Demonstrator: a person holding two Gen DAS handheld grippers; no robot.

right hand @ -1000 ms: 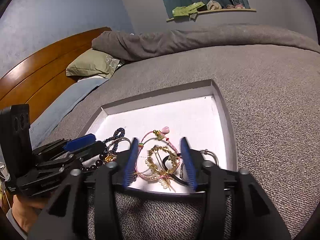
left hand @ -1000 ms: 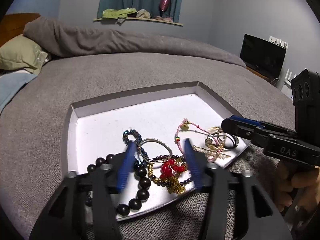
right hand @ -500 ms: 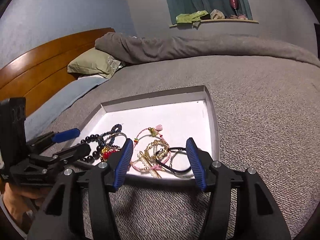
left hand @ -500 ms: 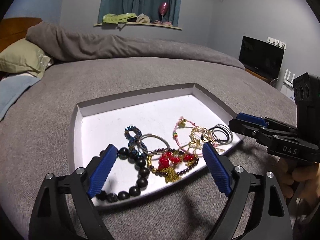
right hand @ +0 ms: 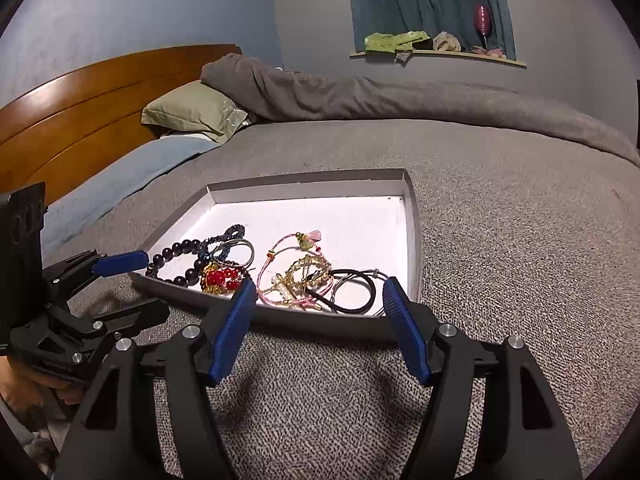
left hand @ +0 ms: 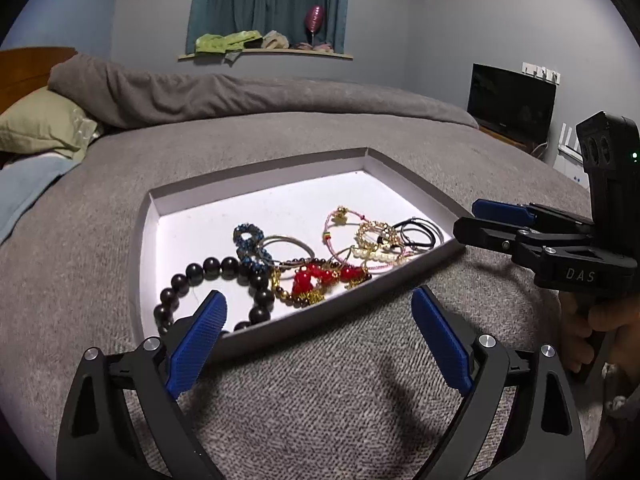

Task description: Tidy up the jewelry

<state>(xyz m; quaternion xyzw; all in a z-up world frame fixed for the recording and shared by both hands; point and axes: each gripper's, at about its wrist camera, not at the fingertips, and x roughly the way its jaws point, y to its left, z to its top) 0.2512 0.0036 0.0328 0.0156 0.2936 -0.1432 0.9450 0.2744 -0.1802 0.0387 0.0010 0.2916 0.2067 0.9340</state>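
1. The left gripper has black angular arms tipped with ribbed blue pads; its jaws have just been opening and stand wide, with nothing between them, above the nubby grey bedspread at the tray's near edge.
2. The right gripper is of the same build; its jaws have also just been opening, stand moderately apart and hold nothing. Its tips hover at the tray's near rim.
3. The tray is a shallow grey-walled cardboard box with a smooth white floor, resting flat on the bed.
4. All the jewelry lies in the tray's near half, in a loose tangle.
5. A bracelet of large round glossy black beads curls at the left.
6. A faceted blue beaded loop overlaps a thin metal bangle.
7. Red beads on a gold chain sit at the front.
8. A pink cord bracelet crosses a gold chain bracelet.
9. Black elastic cord loops lie at the right end.
10. A hand grips the right gripper's handle.
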